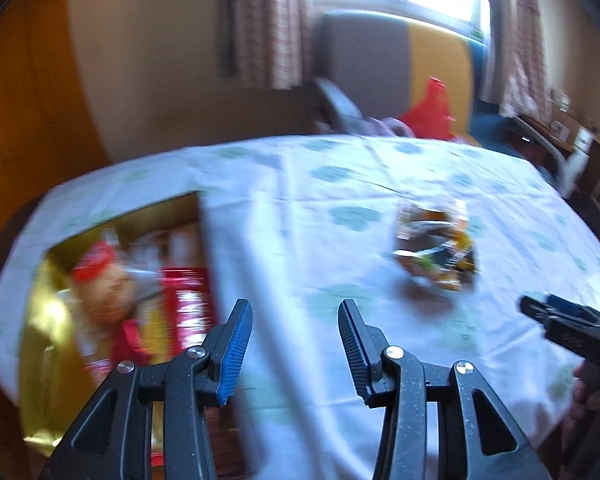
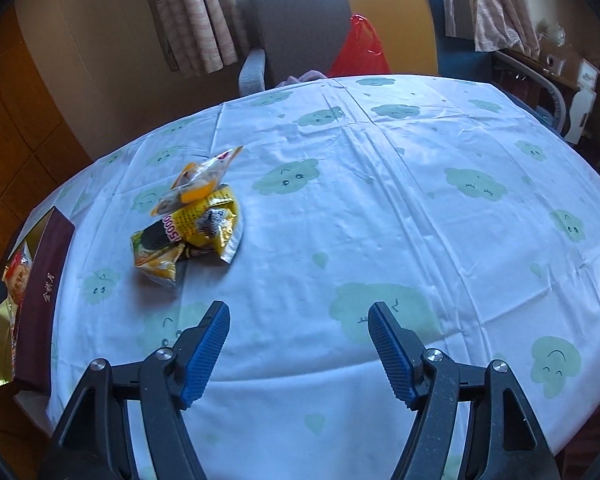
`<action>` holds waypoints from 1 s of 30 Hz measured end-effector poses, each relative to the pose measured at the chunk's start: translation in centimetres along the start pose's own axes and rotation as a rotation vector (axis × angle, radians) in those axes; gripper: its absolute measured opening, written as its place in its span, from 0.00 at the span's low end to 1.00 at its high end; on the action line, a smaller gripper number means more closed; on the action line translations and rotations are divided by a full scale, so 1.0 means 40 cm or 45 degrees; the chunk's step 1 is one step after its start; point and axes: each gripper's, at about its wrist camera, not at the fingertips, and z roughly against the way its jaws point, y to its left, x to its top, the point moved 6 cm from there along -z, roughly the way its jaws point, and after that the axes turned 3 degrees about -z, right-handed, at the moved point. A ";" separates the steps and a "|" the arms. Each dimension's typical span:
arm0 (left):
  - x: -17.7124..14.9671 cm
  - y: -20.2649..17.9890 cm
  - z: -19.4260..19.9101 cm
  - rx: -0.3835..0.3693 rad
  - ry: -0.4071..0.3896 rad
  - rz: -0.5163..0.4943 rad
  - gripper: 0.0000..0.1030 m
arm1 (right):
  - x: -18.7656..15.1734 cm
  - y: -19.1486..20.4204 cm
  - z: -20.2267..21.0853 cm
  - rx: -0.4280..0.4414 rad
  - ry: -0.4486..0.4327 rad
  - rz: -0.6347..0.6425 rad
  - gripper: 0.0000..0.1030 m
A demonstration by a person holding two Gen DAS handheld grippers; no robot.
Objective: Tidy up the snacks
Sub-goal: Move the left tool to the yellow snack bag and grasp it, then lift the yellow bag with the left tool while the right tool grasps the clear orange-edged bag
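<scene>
A small pile of yellow and clear snack packets (image 2: 192, 220) lies on the table's left middle; it also shows blurred in the left wrist view (image 1: 436, 248). A gold-lined box with a maroon wall (image 2: 46, 292) sits at the table's left edge and holds snack packs (image 1: 112, 292). My left gripper (image 1: 296, 340) is open and empty, hovering beside the box's right wall. My right gripper (image 2: 298, 344) is open and empty above the near table, right of the pile; it also shows at the right edge of the left wrist view (image 1: 540, 312).
The table wears a white cloth with green cloud faces (image 2: 380, 208). A grey and yellow chair (image 2: 340, 20) with a red plastic bag (image 2: 360, 48) stands behind the far edge. Curtains and a window are beyond. A desk with clutter (image 2: 560, 72) is at the far right.
</scene>
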 end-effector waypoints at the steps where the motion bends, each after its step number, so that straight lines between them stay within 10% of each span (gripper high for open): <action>1: 0.003 -0.021 -0.008 -0.026 0.010 -0.017 0.44 | -0.001 -0.002 -0.002 -0.001 0.002 0.002 0.71; 10: 0.053 -0.227 -0.081 -0.234 0.021 -0.363 0.62 | -0.007 -0.029 -0.015 0.009 0.019 -0.030 0.72; 23: 0.086 -0.393 -0.291 -0.345 0.230 -0.678 0.63 | -0.014 -0.049 -0.038 0.035 0.043 -0.015 0.78; 30: 0.047 -0.348 -0.288 -0.417 0.222 -0.479 0.31 | -0.016 -0.048 -0.038 0.045 0.025 -0.001 0.80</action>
